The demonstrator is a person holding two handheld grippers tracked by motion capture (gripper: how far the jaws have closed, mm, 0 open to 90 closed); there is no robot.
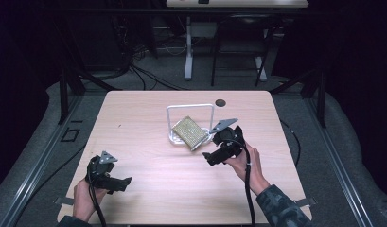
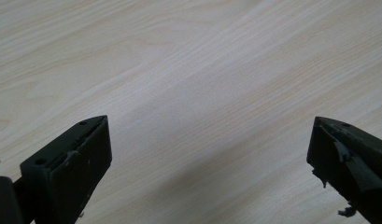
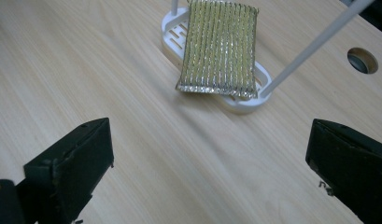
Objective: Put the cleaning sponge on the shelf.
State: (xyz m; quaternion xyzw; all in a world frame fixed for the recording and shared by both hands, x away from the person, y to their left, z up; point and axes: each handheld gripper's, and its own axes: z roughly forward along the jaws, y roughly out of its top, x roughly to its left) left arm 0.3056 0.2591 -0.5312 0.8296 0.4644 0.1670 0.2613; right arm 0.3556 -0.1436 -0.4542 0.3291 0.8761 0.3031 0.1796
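Gold-green glittery rectangular scrubbing sponge (image 3: 219,46) lies tilted across a white plastic slotted tray (image 3: 172,28) with a thin white wire frame (image 3: 314,44), mid-counter, its near edge overhanging the tray rim. Light wood-grain counter (image 1: 148,142) carries both. Right tool (image 3: 209,163), held in the person's right hand (image 1: 248,161), sits just beside the tray, jaws spread wide, nothing between them, apart from the sponge. Left tool (image 2: 209,158), held in the left hand (image 1: 84,196), is near the counter's front left corner, well apart from the tray, jaws spread wide over bare wood. Round dark grommet hole (image 1: 221,102) behind the tray.
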